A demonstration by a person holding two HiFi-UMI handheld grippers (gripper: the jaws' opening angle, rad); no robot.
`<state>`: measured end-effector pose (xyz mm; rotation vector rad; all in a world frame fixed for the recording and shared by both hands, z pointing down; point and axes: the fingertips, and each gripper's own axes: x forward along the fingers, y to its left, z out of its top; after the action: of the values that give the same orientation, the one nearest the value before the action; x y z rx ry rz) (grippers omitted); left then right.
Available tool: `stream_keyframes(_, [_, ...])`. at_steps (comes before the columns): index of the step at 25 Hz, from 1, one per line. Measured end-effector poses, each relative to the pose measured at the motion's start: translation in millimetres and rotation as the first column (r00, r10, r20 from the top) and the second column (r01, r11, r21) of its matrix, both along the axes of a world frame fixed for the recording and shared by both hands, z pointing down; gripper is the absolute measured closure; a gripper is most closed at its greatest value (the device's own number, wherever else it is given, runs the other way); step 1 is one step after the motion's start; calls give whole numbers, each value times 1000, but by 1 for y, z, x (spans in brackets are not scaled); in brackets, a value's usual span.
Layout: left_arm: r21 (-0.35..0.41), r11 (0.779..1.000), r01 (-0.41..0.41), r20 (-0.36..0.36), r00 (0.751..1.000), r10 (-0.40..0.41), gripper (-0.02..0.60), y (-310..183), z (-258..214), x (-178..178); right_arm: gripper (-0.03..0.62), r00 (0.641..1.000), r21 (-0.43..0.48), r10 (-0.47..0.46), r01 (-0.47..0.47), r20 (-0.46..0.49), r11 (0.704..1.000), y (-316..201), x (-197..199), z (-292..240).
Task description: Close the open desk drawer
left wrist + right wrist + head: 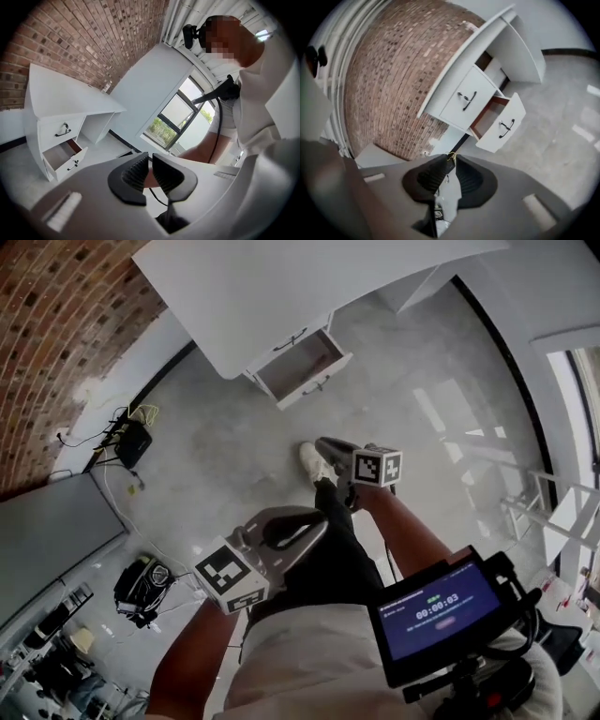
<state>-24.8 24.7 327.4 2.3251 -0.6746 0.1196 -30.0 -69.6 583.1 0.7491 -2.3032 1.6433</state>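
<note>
The open desk drawer (302,367), the lower of two, juts out from under the far white surface (281,287) beside the brick wall (56,324); the upper drawer (291,337) is closed; the left hand-held gripper (305,526) and the right hand-held gripper (325,444) hang near the person over the grey floor (244,456), well apart from the drawer; each is clenched on nothing.
</note>
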Motion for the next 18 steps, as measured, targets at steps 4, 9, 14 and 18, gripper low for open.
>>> stream_keyframes(4, [-26, 997, -70, -42, 997, 69, 548, -40, 40, 9, 542, 993, -129, 108, -102, 44, 986, -41, -2, 74])
stream_keyframes(9, [-38, 992, -124, -40, 992, 122, 548, -75, 86, 15, 542, 966, -229, 247, -225, 74, 947, -78, -5, 140])
stream_keyframes(14, [-66, 980, -186, -44, 982, 183, 544, -88, 129, 18, 542, 947, -290, 308, -270, 95, 918, -99, -17, 205])
stream_keyframes(18, [-76, 978, -193, -52, 980, 190, 545, -100, 161, 17, 542, 931, -312, 350, -303, 106, 900, -117, -21, 248])
